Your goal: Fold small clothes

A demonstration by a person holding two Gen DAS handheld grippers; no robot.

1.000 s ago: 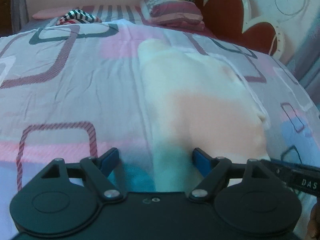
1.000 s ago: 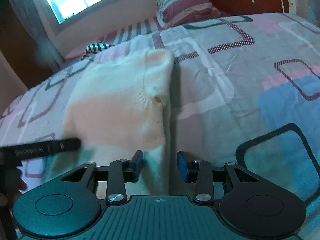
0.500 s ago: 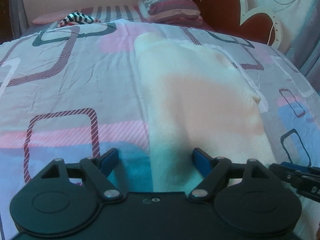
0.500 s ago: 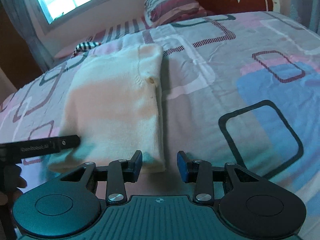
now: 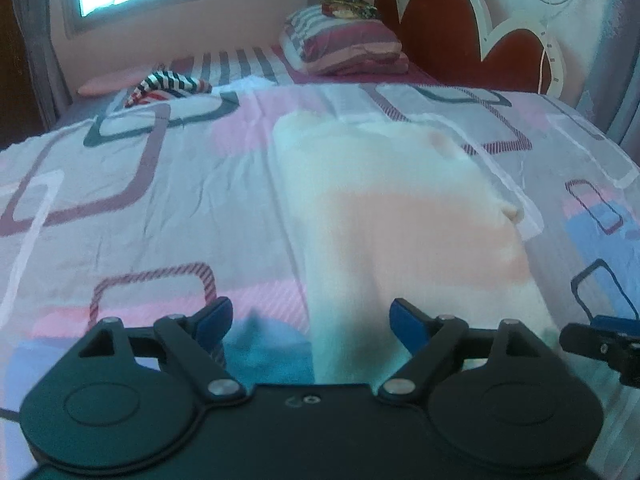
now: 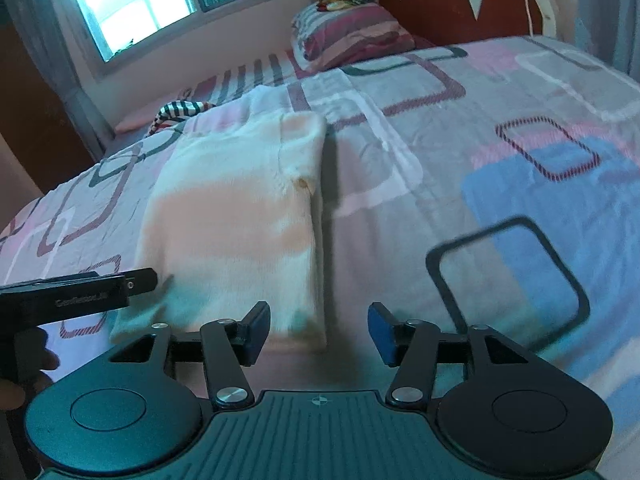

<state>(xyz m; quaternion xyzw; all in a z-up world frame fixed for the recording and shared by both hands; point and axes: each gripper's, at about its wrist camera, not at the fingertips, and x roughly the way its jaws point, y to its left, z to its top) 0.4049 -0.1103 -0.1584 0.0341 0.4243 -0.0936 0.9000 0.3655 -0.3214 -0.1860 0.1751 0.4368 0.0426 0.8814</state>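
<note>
Both grippers have pulled back from one folded cream garment — left gripper and right gripper point downward, jaws widening, gripping nothing.

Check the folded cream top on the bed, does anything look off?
One small thing: a brownish spot near the right edge of the cream top, possibly a stain or a button. Otherwise it lies flat and tidy on the bedsheet.

Left gripper: my tool was matte black, two round discs, silver screws at the linkage pivots, blue finger pads | Right gripper: black with a ribbed teal-tinted centre plate, a small crosshair mark, silver screws, blue pads | Side view of left gripper: pale lettering, unreadable.
</note>
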